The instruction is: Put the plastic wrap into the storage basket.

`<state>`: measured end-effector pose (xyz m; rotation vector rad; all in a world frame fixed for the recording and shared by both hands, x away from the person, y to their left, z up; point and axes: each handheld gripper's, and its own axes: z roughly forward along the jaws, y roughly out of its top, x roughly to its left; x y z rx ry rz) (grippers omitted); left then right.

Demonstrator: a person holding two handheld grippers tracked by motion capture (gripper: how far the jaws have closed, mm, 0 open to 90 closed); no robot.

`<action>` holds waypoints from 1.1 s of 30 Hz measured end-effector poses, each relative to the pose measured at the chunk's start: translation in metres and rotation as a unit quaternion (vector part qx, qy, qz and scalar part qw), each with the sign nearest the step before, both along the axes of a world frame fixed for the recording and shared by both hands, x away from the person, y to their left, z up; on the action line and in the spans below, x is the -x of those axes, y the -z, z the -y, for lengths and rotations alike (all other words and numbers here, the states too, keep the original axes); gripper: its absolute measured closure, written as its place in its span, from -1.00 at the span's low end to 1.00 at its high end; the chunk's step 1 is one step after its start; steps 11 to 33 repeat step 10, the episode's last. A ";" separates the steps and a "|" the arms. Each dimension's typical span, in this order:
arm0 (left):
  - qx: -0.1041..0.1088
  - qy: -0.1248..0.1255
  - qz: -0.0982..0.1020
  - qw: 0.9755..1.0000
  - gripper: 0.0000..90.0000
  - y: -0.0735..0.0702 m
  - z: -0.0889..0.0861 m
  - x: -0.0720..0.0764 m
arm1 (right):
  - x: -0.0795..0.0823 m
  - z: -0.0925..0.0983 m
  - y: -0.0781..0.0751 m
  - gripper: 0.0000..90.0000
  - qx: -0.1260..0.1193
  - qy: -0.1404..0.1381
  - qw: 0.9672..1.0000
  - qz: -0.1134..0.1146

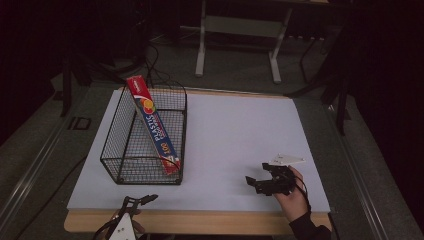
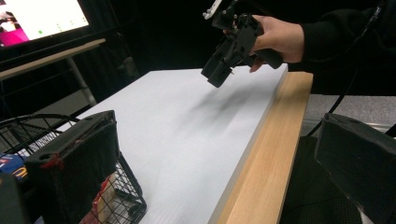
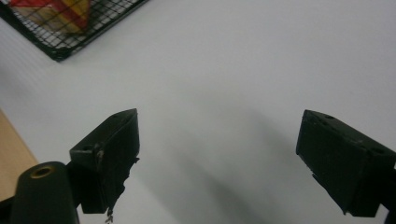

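Observation:
A black wire basket (image 1: pixel 130 160) stands on the left of the white tabletop (image 1: pixel 235 135). A red and blue plastic wrap box (image 1: pixel 152 122) leans slantwise inside it, its top end sticking out over the far rim. My right gripper (image 1: pixel 256 174) hovers low over the table's near right part, and its jaws point left toward the basket. In the right gripper view it (image 3: pixel 224 149) is open over bare white surface. My left gripper (image 1: pixel 140 200) sits at the table's front edge, near the basket. The left gripper view has it (image 2: pixel 210 154) open with nothing between its jaws.
A wooden strip (image 1: pixel 200 222) runs along the table's front edge. The basket's corner (image 3: pixel 56 37) lies ahead and to the left of the right gripper's jaws. A lit screen (image 2: pixel 37 18) stands beyond the table. Dark floor, cables and table legs (image 1: pixel 200 55) lie behind.

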<state>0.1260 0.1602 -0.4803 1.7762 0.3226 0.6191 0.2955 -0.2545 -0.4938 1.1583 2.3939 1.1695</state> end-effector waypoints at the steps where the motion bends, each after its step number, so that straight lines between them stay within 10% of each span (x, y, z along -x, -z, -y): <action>1: -0.001 0.001 0.000 1.000 -0.99 0.000 0.000 0.000 | -0.001 0.002 0.000 -0.70 0.001 0.002 1.000 0.002; 33: -0.001 0.003 -0.004 1.000 -0.99 0.001 0.001 -0.001 | -0.002 0.000 0.001 -0.68 0.011 -0.002 1.000 0.019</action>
